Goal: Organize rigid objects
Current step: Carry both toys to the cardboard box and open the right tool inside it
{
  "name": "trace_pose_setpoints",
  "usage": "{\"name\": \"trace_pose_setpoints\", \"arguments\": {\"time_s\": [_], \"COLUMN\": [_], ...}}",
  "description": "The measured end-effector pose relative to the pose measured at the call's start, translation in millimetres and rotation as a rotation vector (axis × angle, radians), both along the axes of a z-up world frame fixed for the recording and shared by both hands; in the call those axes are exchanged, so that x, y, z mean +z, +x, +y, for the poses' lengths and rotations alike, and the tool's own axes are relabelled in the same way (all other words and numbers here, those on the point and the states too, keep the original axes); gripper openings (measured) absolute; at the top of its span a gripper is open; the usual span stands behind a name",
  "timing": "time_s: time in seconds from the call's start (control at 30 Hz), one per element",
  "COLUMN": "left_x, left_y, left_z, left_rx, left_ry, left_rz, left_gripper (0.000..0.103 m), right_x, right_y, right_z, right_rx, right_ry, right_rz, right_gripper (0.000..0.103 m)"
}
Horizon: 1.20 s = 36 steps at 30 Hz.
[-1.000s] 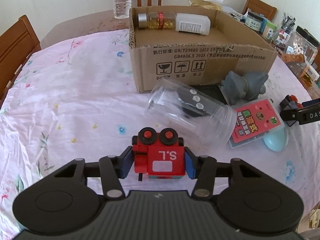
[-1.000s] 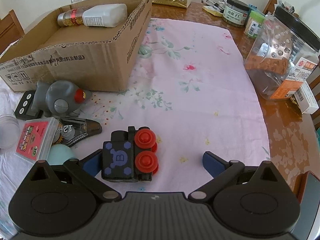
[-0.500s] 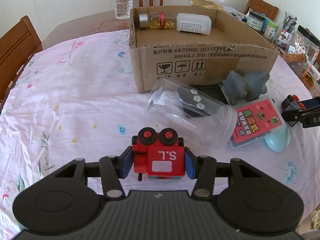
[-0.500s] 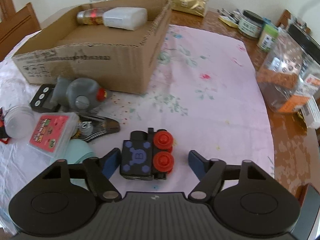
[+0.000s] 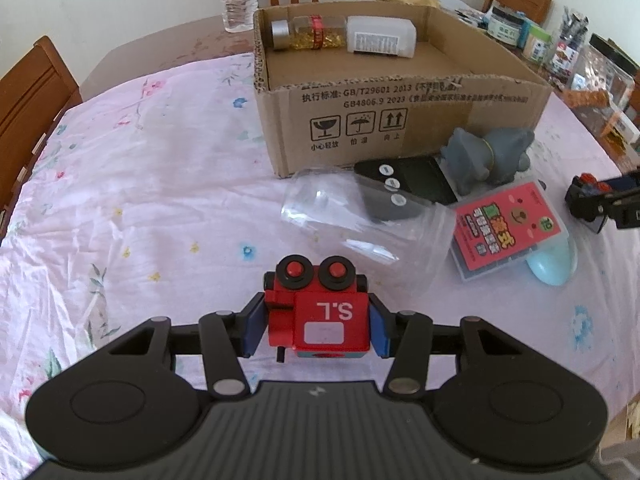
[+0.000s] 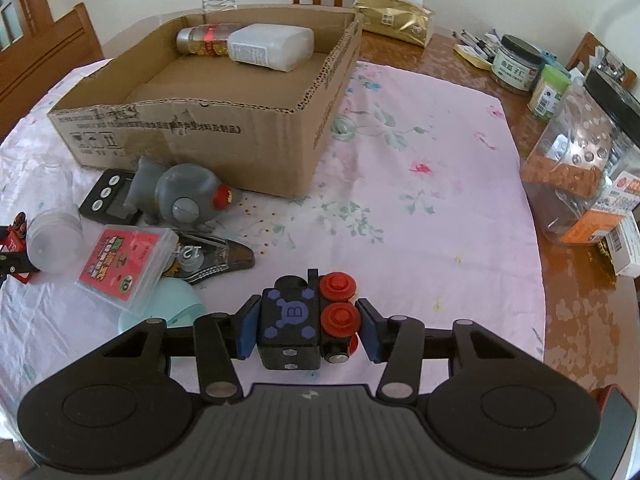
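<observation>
Left gripper point(image 5: 316, 330): I have it clenched on the red toy train block point(image 5: 318, 318), pads against both flanks, unchanged from a second ago.
Red block position: between my fingertips, low over the pink floral tablecloth point(image 5: 132, 200), near the clear jar point(image 5: 360, 220).
Right gripper point(image 6: 306, 330): wide apart a second ago, now closed onto the black toy train block point(image 6: 306, 324).
Meaning: I judge both toys secured and ready to lift.
Cardboard box point(image 6: 192, 136): ahead of both grippers, holding two bottles; the likely destination.
</observation>
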<state>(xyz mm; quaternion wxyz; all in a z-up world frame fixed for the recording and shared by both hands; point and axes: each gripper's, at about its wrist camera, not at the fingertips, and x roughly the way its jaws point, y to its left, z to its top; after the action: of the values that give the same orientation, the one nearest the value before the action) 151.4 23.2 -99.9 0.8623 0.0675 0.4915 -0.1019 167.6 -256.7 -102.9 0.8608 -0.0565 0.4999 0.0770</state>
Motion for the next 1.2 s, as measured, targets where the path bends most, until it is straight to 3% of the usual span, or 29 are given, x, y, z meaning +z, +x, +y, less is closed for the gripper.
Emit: {"name": "trace_pose_setpoints", "arguments": {"time_s": [0.43, 0.63, 0.87, 1.1, 1.13, 1.17, 1.2], "left_x": [32.4, 51.9, 75.2, 96.0, 97.6, 99.1, 100.5], "left_y": [-10.0, -6.7, 16.6, 38.5, 41.2, 44.2, 46.7], "left_z": [8.7, 10.8, 10.1, 10.5, 9.8, 9.0, 8.5], "left_rx": [-0.062, -0.080, -0.072, -0.083, -0.084, -0.085, -0.085], "left_ry": [0.023, 0.006, -0.006, 0.003, 0.006, 0.009, 0.010], "left_rz": [0.012, 0.003, -0.026, -0.088, -0.096, -0.104, -0.111], "left_gripper": [0.050, 0.050, 0.050, 0.050, 0.050, 0.050, 0.050], "right_x": [33.5, 65.9, 99.7, 97.9, 95.8, 93.3, 91.5], "right_y": [-1.0, 4.3, 39.4, 89.5, 95.3, 98.5, 99.8], "right_z": [4.7, 12.0, 28.4, 45.6, 47.2, 48.2, 49.1], "right_rx": [0.077, 0.128, 0.183, 0.187, 0.177, 0.171, 0.166], "right_ry": [-0.003, 0.008, 0.029, 0.055, 0.054, 0.055, 0.058], "right_rz": [-0.046, -0.114, -0.218, -0.240, -0.242, -0.241, -0.238], "right_gripper": [0.055, 0.055, 0.055, 0.056, 0.065, 0.082, 0.089]}}
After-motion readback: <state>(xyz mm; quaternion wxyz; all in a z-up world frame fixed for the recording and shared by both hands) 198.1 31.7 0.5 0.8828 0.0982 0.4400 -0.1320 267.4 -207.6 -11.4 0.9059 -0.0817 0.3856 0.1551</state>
